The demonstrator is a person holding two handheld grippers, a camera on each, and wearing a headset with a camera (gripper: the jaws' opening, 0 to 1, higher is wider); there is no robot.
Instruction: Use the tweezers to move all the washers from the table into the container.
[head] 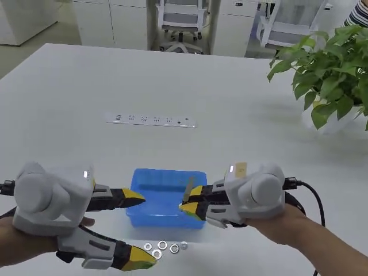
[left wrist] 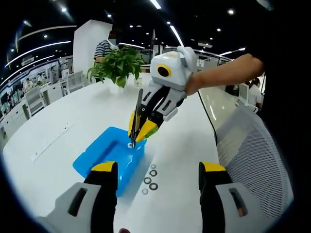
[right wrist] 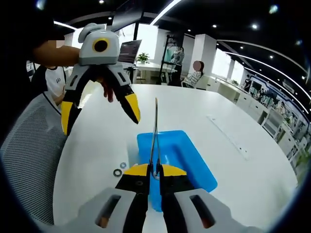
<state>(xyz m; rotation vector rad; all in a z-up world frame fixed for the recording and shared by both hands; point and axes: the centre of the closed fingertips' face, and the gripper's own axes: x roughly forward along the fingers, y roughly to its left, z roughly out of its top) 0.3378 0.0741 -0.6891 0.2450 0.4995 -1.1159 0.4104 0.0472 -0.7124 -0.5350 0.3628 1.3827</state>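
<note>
Clamping slim silver tweezers [right wrist: 155,131] in my right claw [right wrist: 155,171] over the blue container [right wrist: 187,160], I hold my left claw [left wrist: 158,167] apart near small shiny washers [left wrist: 153,186].

The container [head: 167,174] sits on the table [head: 86,86]. The washers [head: 163,248] lie just before the container, the power strip [head: 150,120] well behind it, and the plant [head: 328,72] behind to its right. The tweezers [head: 188,188] reach over the container from its right, and the left gripper [head: 142,227] hangs at its left.
</note>
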